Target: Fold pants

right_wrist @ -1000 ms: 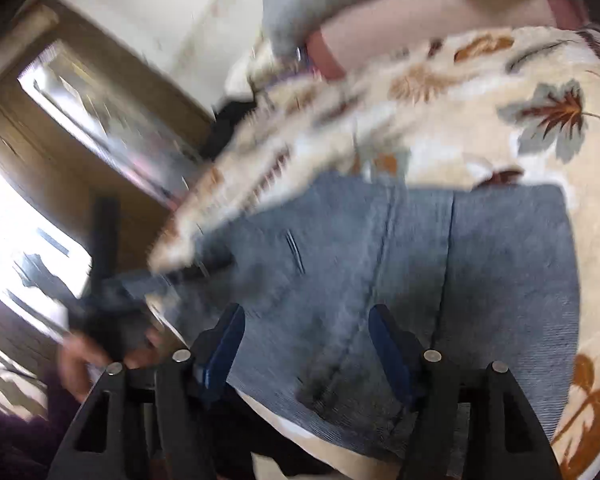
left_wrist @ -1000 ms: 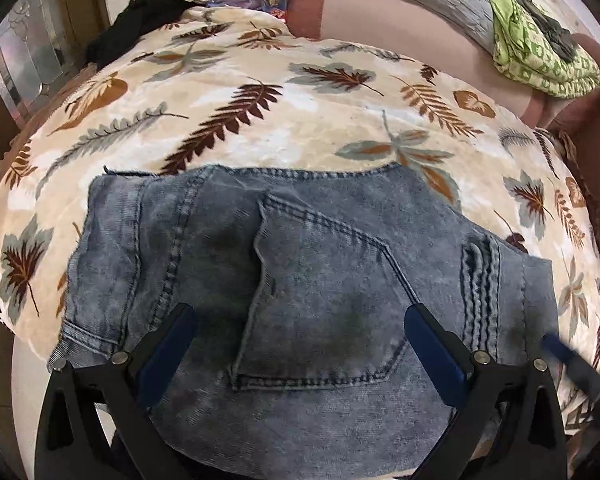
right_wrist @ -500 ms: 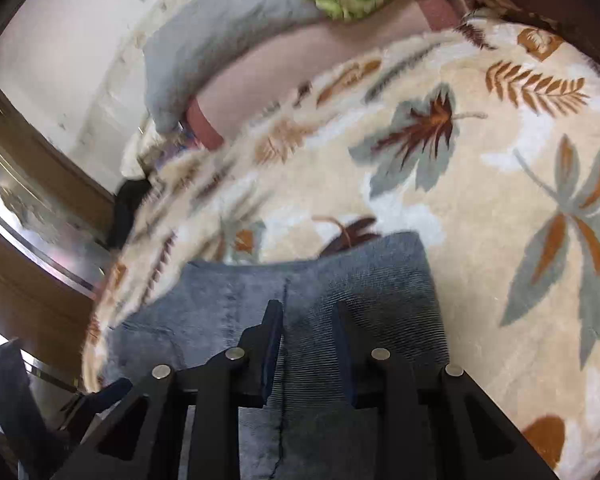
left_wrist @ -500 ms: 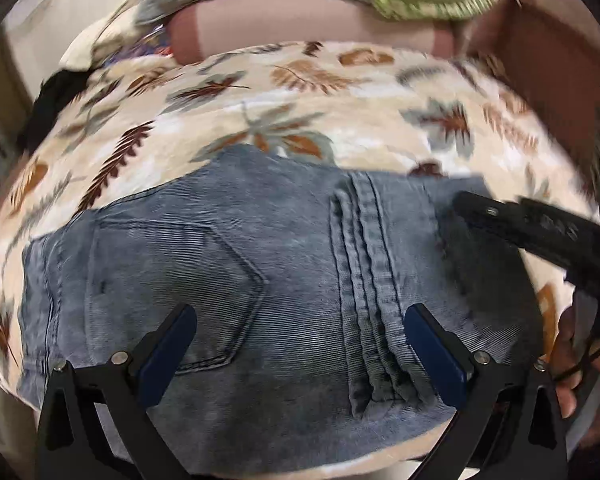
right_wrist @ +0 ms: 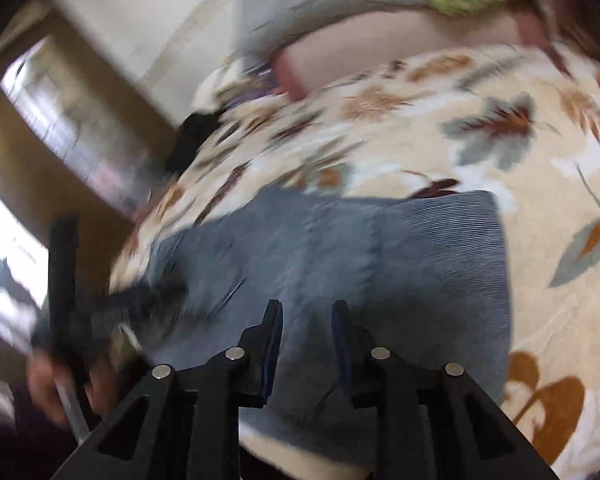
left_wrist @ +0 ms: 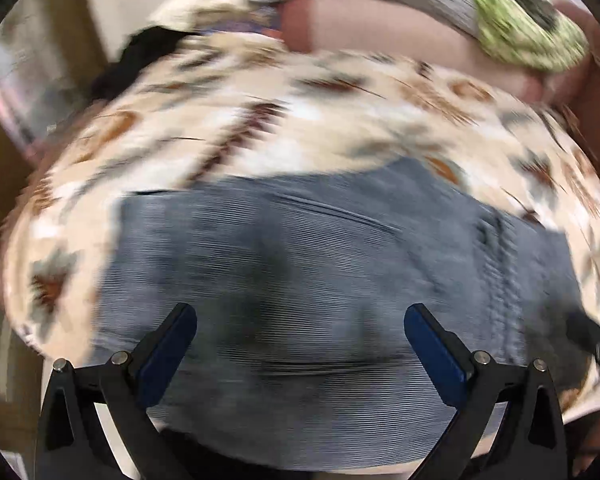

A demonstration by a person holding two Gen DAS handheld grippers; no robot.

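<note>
Right wrist view: right claw (right_wrist: 306, 312) is now narrowed, nothing pinched; left claw (left_wrist: 300, 330) spread over folded grey-blue denim pants (left_wrist: 320, 280), so fold prob. done.

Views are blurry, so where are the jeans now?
The jeans lie folded on the leaf-print blanket at its near edge, ahead of both tongs in both views.

The folded pants (left_wrist: 324, 304) cover the near part of the leaf-print blanket (left_wrist: 284, 128); bare blanket lies beyond them and to their right (right_wrist: 556, 216). At the far edge, a pink bolster (left_wrist: 384, 24), grey pillow (right_wrist: 320, 0) and green cloth (left_wrist: 528, 24) block the way.
</note>
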